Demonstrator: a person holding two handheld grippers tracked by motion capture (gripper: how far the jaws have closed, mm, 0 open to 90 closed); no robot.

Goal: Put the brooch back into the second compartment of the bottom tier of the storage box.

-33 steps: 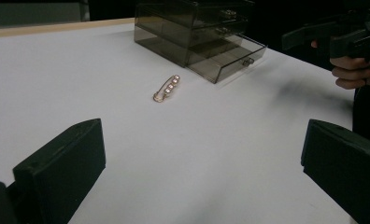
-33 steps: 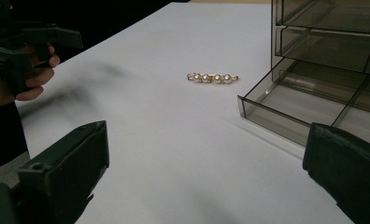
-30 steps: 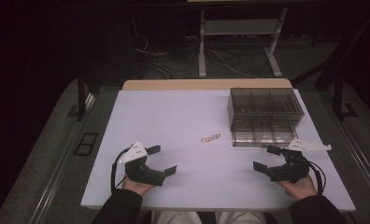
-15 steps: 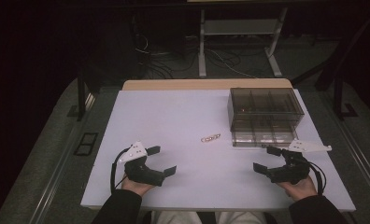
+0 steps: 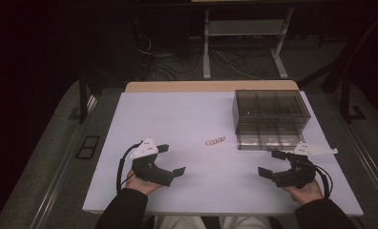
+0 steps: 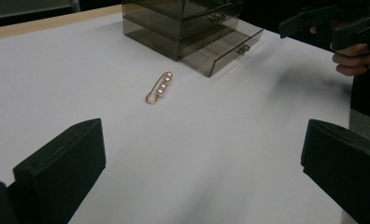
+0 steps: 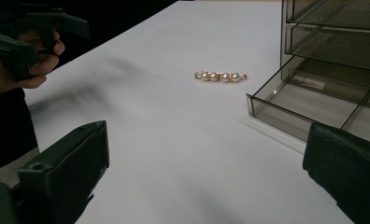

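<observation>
Scanning change: nothing has moved over the last second, so work has not begun.
Left claw: jaws spread wide, holding nothing, low over the table.
Right claw: likewise agape, empty.
Pearl pin: flat on the table, just beside the box's pulled-out bottom drawer.
Meaning: probably pin into drawer.

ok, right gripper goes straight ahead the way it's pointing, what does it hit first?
Probably the pearl hair clip lying on the table, roughly centred between its open fingers. The organizer's open bottom drawer sits just right of that line; depth is unclear.
</observation>
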